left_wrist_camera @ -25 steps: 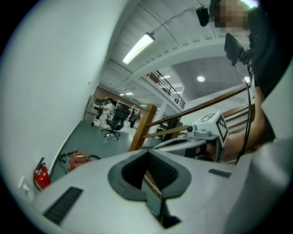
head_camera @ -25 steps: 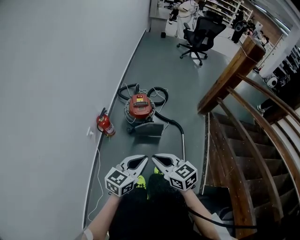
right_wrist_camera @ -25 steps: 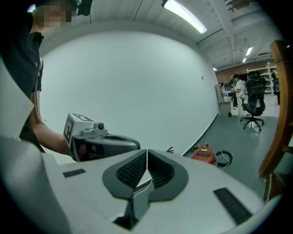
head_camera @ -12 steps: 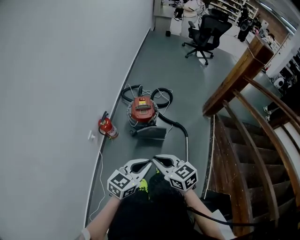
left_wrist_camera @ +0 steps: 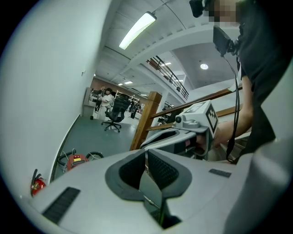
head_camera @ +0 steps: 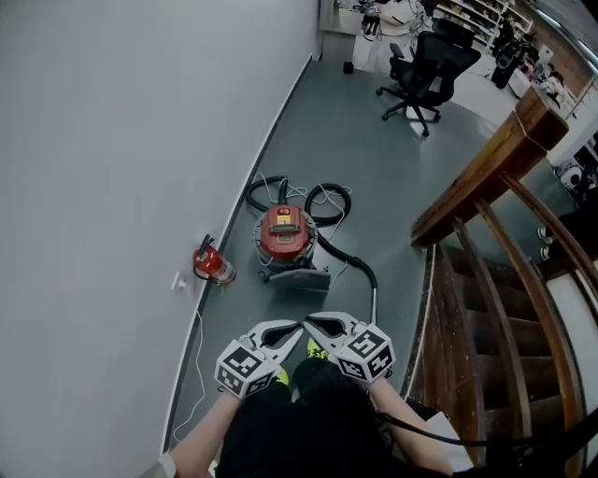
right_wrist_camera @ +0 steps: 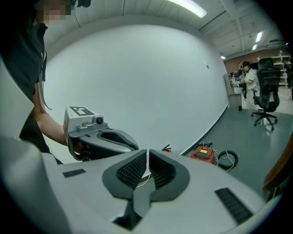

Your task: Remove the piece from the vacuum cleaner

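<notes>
Left side: a plain white wall point(head_camera: 112, 187), running from near to far. At its foot, a red fire extinguisher point(head_camera: 211, 263) on the grey floor point(head_camera: 374, 159), just beside the wall. Just left of it, on the wall, a small white fitting point(head_camera: 177, 281). Far off, a black office chair point(head_camera: 428, 67) on castors. Beyond that, a person in white point(head_camera: 397, 14), cut off by the top edge. Right side: dark wooden steps point(head_camera: 467, 327) behind curved rails, topped by a thick wooden handrail point(head_camera: 495, 154). Overhead, a long lit ceiling light point(left_wrist_camera: 137, 29).
</notes>
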